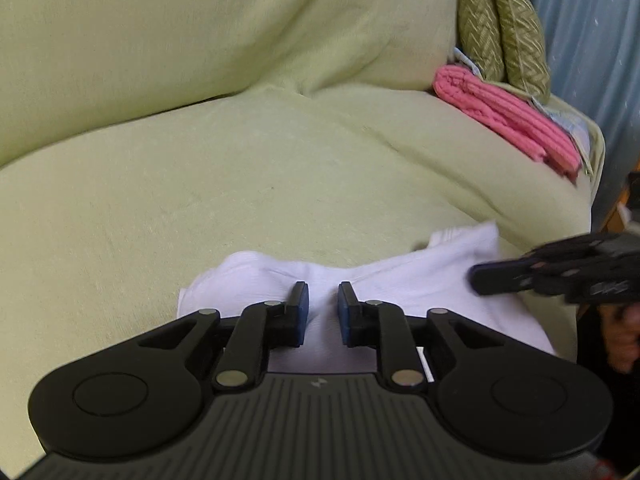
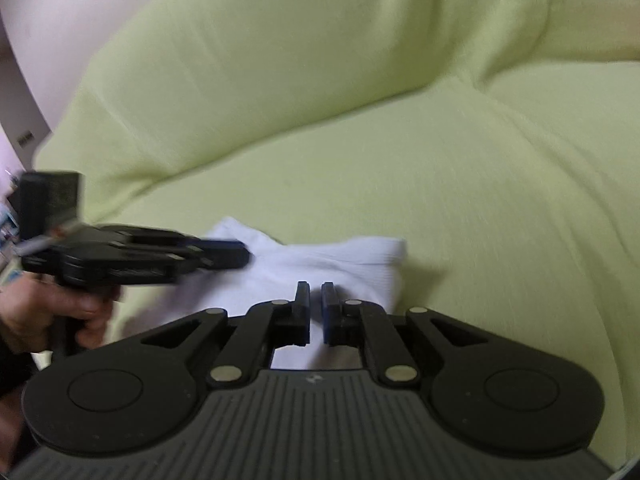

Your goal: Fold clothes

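A small white garment [image 1: 400,284] lies on the front of the light green sofa seat [image 1: 240,184]; it also shows in the right wrist view [image 2: 320,268]. My left gripper [image 1: 323,300] hovers over its near edge with a narrow gap between the blue pads, holding nothing. My right gripper [image 2: 316,300] is over the garment's right part, jaws nearly together, with no cloth seen between them. The right gripper shows at the right of the left wrist view [image 1: 480,278], the left gripper at the left of the right wrist view [image 2: 240,256].
A folded pink cloth [image 1: 504,120] lies at the sofa's far right on other folded items. Two green patterned cushions [image 1: 500,28] stand behind it. The sofa back [image 1: 200,32] rises behind the seat. A blue curtain [image 1: 592,40] hangs at the right.
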Demonstrator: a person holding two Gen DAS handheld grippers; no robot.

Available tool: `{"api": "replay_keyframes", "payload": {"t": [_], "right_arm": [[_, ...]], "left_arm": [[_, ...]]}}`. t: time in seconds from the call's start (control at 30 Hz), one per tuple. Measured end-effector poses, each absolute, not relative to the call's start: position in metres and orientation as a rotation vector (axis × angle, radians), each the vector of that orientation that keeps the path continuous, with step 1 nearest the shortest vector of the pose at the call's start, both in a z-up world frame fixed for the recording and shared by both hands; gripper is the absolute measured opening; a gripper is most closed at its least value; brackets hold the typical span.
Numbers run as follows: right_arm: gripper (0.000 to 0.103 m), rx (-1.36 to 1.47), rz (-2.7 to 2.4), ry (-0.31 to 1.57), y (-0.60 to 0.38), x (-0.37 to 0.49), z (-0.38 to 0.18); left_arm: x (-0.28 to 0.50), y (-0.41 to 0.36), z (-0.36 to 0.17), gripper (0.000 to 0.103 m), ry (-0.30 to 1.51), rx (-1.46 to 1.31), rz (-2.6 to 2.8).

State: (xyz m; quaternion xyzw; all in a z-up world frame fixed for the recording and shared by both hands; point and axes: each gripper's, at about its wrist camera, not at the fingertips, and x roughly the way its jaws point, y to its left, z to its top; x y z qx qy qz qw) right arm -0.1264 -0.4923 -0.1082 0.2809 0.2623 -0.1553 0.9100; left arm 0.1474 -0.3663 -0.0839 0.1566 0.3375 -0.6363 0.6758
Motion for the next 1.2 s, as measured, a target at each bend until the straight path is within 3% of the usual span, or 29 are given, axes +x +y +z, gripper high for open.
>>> {"api": "replay_keyframes", "payload": {"t": [0.13, 0.23, 0.4, 0.67, 0.83, 0.9, 1.07, 1.2], "right_arm": [[0.000, 0.614, -0.343, 0.500, -0.504, -0.139, -0.099], [0.008, 0.603, -0.357, 0.490, -0.507, -0.142, -0.094], [0.005, 0.671, -0.366, 0.519, -0.519, -0.136, -0.111], [0.005, 0.660, -0.393, 0.546, -0.517, -0.142, -0.112], [0.016, 0.587, -0.356, 0.523, -0.496, -0.151, -0.090], [0.025, 0.542, -0.308, 0.546, -0.482, -0.147, -0.089], [0.021, 0.508, -0.342, 0.628, -0.471, -0.146, -0.100], [0.027, 0.514, -0.395, 0.668, -0.466, -0.164, -0.093]], "left_arm": [[0.156, -0.367, -0.080, 0.020, 0.775, 0.306, -1.434], [0.162, -0.359, -0.078, 0.020, 0.753, 0.311, -1.412], [0.186, -0.351, -0.091, 0.022, 0.809, 0.247, -1.372], [0.201, -0.320, -0.082, 0.017, 0.787, 0.281, -1.205], [0.164, -0.303, -0.060, 0.018, 0.652, 0.374, -1.287], [0.149, -0.303, -0.059, 0.020, 0.631, 0.398, -1.351], [0.142, -0.311, -0.087, 0.023, 0.690, 0.509, -1.349], [0.147, -0.295, -0.077, 0.023, 0.654, 0.573, -1.242]]}}
